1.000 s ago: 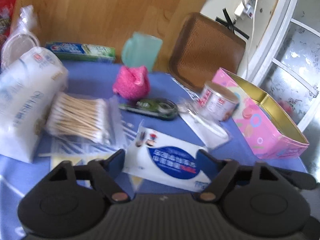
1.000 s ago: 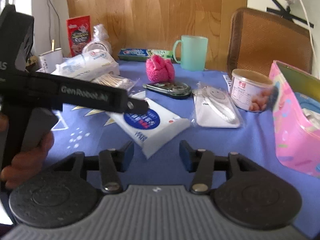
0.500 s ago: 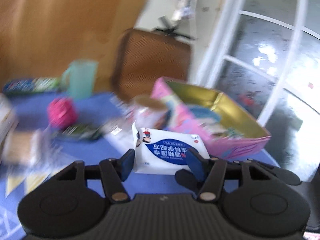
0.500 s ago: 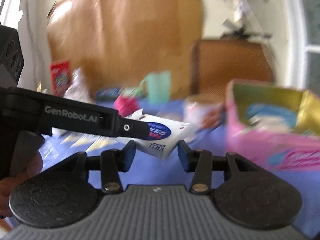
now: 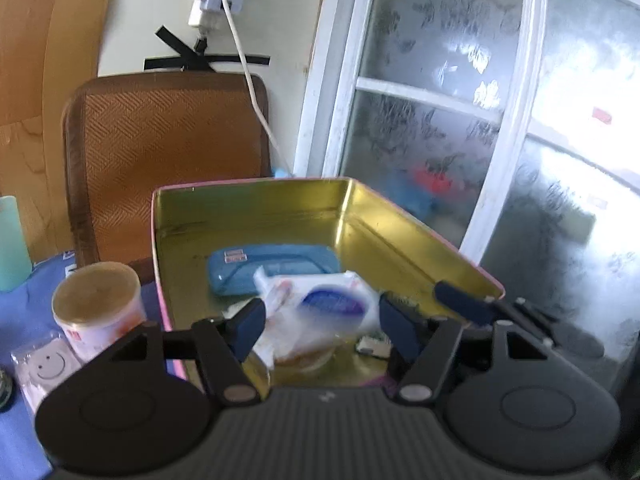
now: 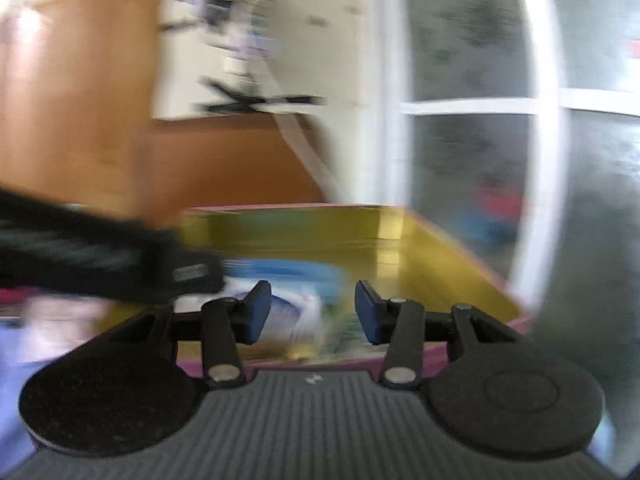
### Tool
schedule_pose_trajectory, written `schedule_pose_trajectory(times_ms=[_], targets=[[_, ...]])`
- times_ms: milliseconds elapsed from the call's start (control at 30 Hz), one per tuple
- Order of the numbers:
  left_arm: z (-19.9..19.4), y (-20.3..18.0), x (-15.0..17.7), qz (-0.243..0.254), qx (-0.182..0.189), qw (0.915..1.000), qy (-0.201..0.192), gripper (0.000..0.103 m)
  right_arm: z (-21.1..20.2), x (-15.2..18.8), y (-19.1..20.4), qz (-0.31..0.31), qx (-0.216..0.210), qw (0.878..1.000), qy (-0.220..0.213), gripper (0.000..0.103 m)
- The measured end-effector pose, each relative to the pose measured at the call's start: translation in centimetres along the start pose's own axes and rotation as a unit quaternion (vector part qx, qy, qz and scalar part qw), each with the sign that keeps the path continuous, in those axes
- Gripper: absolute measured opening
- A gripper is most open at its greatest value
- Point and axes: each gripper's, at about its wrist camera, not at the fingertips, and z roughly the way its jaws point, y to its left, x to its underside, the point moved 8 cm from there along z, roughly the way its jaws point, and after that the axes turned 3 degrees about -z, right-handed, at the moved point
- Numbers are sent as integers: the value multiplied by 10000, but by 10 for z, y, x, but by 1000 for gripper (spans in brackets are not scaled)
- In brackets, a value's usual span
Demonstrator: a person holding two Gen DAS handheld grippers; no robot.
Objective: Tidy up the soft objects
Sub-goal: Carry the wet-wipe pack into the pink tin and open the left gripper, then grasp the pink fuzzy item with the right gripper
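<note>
1. Two grippers over one pink tin (image 5: pixel 420 236) with a gold inside, standing on the blue tablecloth (image 5: pixel 24 304)
2. The left gripper (image 5: pixel 322 316) has its jaws opening; one white tissue pack (image 5: pixel 320 300) with a blue oval label hangs blurred between them, over the tin's near end, apparently clear of both pads
3. One blue pouch (image 5: pixel 272 268) lies on the tin floor behind it; its small red label is too small to read
4. The right gripper (image 6: pixel 312 310) stands parted and holds nothing
5. Beside the tin: one round can (image 5: pixel 98 308), one smiley-face packet (image 5: pixel 46 364), one green cup (image 5: pixel 12 244)
6. No writing is legible
</note>
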Motion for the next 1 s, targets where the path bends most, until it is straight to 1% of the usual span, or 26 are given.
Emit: schedule_pose_trajectory(times_ms=[67,167,267,367,467,533,567,633,700,767,833,867,933,1000], targets=[[-8,-1,4,67,30,9999,-70,66,-7,4,-7,209,-143,9996,-91,49],[-23,8,12,43,-73,9999,-81,66,-22,11,-6,323,-300,9989,-165,49],[-45,27,21,-113,-123,9998,-86,66,-35,10,4,539,-569,9966,-270,49],[-75,52,35,-176,-308,9992,-188,67,-50,3,28,495,-950,9934,-412,49],[-108,88,57,-274,-669,9971,-238,69,-62,-4,64,243,-1490,9876,-427,49],[-129,119,74,-407,-994,9940,-218,69,-68,-3,91,71,-1883,9816,-310,49],[-139,138,83,-495,-1212,9912,-181,69,-68,-2,105,1,-2083,9778,-219,49],[-158,172,97,-663,-1627,9843,-168,69,-68,1,136,-94,-2497,9683,22,49],[-177,206,109,-749,-2145,9736,-205,69,-63,2,169,-136,-2839,9583,283,49],[-194,232,116,-857,-2509,9638,-293,69,-54,-3,202,-192,-3156,9477,440,49],[-205,251,123,-1123,-2623,9577,-375,69,-45,-9,237,-281,-3393,9386,556,49],[-207,258,127,-1286,-2597,9562,-409,69,-38,-12,254,-319,-3464,9354,632,49],[-209,264,131,-1501,-2476,9561,-450,67,-25,-16,286,-414,-3538,9315,731,49],[-214,264,128,-1467,-2448,9558,-707,69,-4,-18,316,-461,-3563,9286,926,50]])
